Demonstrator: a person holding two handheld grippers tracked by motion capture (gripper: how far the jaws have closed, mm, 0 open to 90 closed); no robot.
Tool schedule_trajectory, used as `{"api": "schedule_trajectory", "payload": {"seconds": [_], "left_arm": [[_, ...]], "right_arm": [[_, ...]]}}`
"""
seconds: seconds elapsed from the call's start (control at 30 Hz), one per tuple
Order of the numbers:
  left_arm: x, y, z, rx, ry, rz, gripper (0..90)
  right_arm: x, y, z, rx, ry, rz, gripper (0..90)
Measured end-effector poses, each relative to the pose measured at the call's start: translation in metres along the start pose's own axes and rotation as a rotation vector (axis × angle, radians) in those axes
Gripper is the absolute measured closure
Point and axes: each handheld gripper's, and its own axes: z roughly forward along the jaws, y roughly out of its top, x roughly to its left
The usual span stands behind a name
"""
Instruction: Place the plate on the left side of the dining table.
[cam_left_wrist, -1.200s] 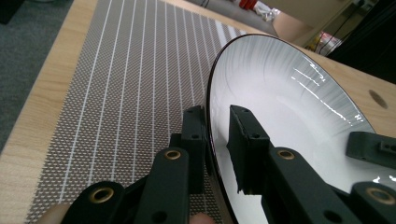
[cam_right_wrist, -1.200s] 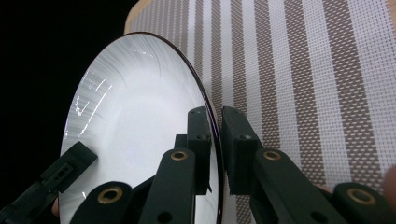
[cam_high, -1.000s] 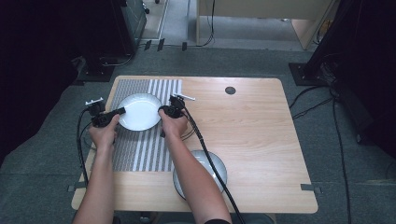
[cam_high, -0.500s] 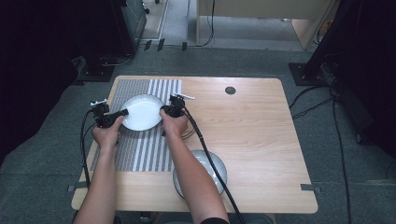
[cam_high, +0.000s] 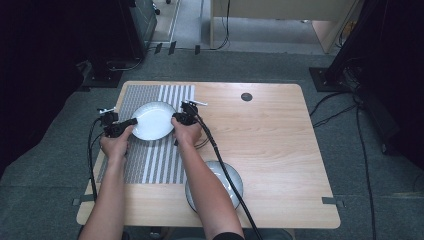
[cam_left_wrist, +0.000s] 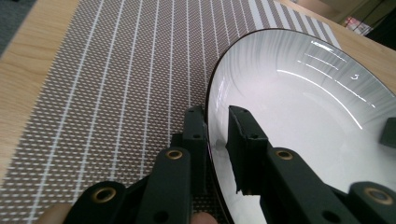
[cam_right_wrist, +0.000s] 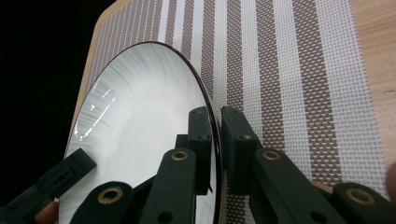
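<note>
Spanning the wooden bench (cam_high: 280, 150), a striped placemat (cam_high: 150, 160) lies at its left; above the mat's far end a white plate (cam_high: 152, 120) is held by both tongs, left tongs (cam_left_wrist: 215, 128) and right tongs (cam_right_wrist: 215, 135) each clamped on opposite rims.

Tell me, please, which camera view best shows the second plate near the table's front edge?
The high view: the second plate lies on bare wood, partly under the right forearm. The gripper views show the white plate instead.
</note>
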Motion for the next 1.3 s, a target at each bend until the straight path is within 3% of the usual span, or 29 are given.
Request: {"api": "schedule_trajectory", "payload": {"seconds": [0.27, 0.4, 0.57, 0.63, 0.7, 0.8, 0.9, 1.0, 1.13, 1.3], "left_arm": [[0.000, 0.003, -0.005, -0.024, 0.026, -0.005, 81.0], [0.004, 0.004, -0.007, -0.029, 0.009, -0.031, 80.7], [0.003, 0.002, -0.005, -0.024, -0.001, -0.035, 77.7], [0.005, 0.002, -0.005, -0.023, -0.022, -0.032, 72.4], [0.008, 0.002, -0.007, -0.019, -0.007, -0.032, 67.0], [0.013, 0.002, -0.012, -0.022, 0.023, -0.050, 58.1], [0.017, 0.002, -0.018, 0.017, 0.022, -0.062, 51.4], [0.017, 0.003, -0.020, 0.043, 0.015, -0.072, 37.4], [0.014, 0.003, -0.025, 0.044, 0.052, -0.056, 22.5], [0.016, 0.002, -0.033, 0.030, 0.052, -0.051, 17.6]], "right_arm": [[0.003, -0.002, 0.003, -0.014, 0.006, -0.037, 83.0], [0.002, -0.005, 0.007, 0.009, 0.029, -0.071, 78.5], [0.003, -0.007, 0.007, 0.006, 0.020, -0.075, 72.3], [0.004, -0.006, 0.006, 0.018, 0.039, -0.060, 68.3], [0.004, -0.003, 0.002, 0.014, 0.023, -0.068, 64.7], [0.006, 0.003, -0.007, -0.026, -0.015, -0.152, 59.0], [0.006, 0.010, -0.017, -0.046, -0.003, -0.186, 52.7], [0.006, 0.014, -0.026, -0.033, -0.007, -0.254, 47.4], [0.004, 0.022, -0.041, -0.045, 0.000, -0.334, 40.1], [-0.002, 0.029, -0.060, -0.051, 0.028, -0.330, 36.1]]}}
